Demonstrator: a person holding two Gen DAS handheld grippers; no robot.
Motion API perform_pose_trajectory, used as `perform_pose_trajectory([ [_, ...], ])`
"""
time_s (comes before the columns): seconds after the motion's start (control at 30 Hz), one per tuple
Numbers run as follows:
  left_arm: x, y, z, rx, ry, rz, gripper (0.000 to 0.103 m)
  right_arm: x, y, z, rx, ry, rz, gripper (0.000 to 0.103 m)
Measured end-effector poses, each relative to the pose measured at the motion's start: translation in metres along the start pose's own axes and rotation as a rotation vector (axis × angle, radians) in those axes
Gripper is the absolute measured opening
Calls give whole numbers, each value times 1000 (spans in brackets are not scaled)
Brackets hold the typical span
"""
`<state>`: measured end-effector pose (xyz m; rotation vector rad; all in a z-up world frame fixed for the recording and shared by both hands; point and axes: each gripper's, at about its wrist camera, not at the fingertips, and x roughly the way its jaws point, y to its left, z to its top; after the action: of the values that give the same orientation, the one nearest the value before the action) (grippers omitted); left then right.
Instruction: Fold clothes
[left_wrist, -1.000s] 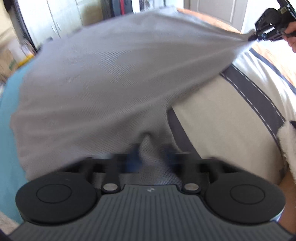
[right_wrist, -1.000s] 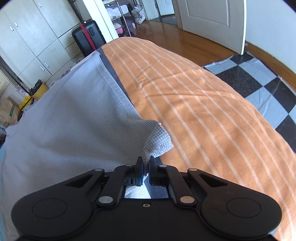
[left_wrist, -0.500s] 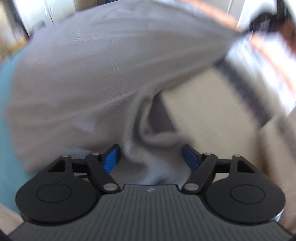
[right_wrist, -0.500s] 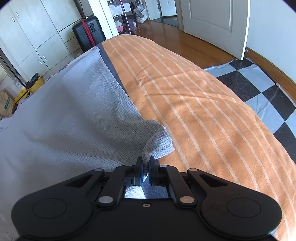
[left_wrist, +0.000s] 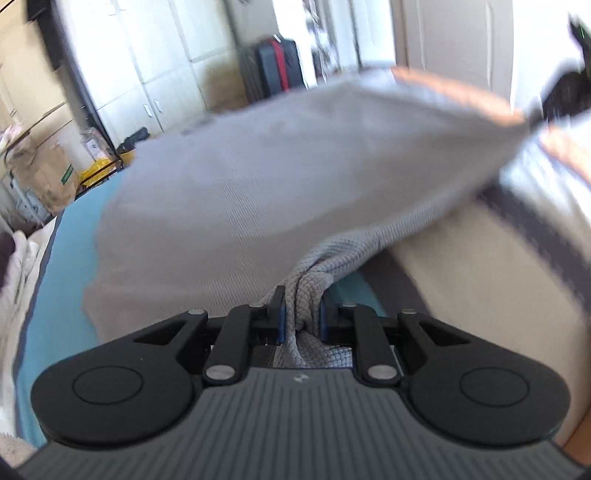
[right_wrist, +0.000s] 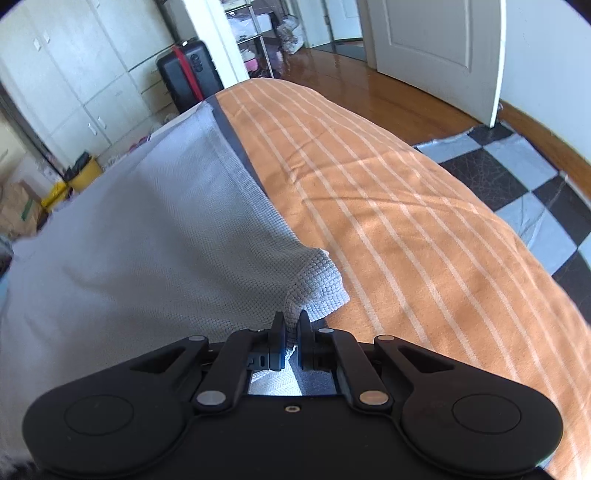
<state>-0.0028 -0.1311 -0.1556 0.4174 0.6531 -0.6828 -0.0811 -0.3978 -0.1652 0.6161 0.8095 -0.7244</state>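
since half a second ago, the left gripper (left_wrist: 300, 314) was reclamped on the grey garment (left_wrist: 258, 192); the right gripper (right_wrist: 291, 334) stays clamped. a bunched pinch could slip under tension.

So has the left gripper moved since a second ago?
Yes. The left gripper has tilted upward: the cupboards and suitcase now fill the top of its view. Its jaws, open half a second ago, are shut on the grey garment.

Motion-blurred far edge of the grey garment (left_wrist: 461, 122) beside indistinct right tongs (left_wrist: 569, 96).
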Motion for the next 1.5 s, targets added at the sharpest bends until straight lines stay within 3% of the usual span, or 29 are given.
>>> perform_pose_trajectory([
  [0.2,15,0,6,20,-8,44,16,-15,10,-1,-49,-64,-9,5],
  [0.4,-9,-15,11,104,-125,108,14,-31,15,-2,-80,-131,-16,4],
  [0.47,-19,-11,16,68,-158,131,14,-37,17,-3,-90,-154,-18,4],
  [0.6,-33,-15,25,99,-214,153,13,-56,39,-3,-116,-231,-86,4],
  [0.73,-62,-16,29,88,-240,95,13,-68,44,-6,-80,-262,-120,4],
  [0.9,-101,-13,22,95,-284,91,12,-102,41,-24,-35,-333,-126,4],
  [1.13,-135,-17,13,126,-274,27,12,-129,44,-52,-18,-432,-206,4],
  [1.27,-131,-32,4,181,-238,39,12,-135,43,-59,27,-440,-226,4],
  [1.4,-134,-31,7,155,-215,-17,12,-143,58,-67,-42,-460,-231,4],
  [1.5,-140,-25,11,132,-198,-20,12,-152,56,-69,-15,-460,-194,4],
])
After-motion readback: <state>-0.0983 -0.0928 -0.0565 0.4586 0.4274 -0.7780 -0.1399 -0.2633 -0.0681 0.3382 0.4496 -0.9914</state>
